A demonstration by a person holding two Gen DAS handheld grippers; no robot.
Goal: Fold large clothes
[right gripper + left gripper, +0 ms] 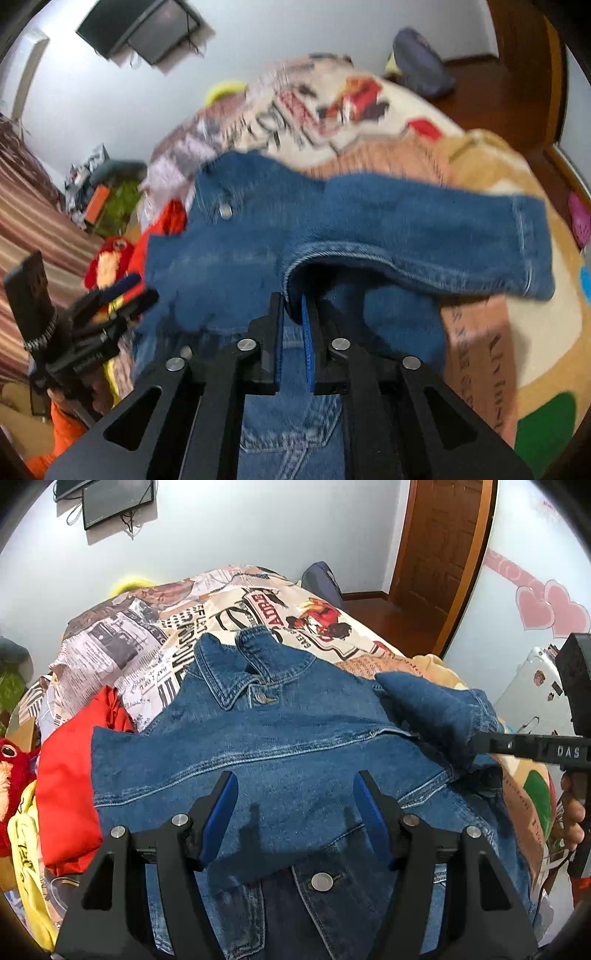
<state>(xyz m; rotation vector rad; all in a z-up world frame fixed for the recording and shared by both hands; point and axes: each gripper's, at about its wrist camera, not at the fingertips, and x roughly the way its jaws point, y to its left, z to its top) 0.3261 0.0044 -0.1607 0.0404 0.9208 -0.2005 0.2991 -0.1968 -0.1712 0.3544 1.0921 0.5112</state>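
Right wrist view — right gripper (294,299) pinching denim jacket (236,266) sleeve

Both wrist views angled down, close over denim jacket (280,738)

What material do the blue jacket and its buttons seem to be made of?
The blue jacket looks like denim: woven, faded blue cloth with pale contrast stitching. Its buttons seem to be metal: silvery and shiny, though coated plastic cannot be ruled out.
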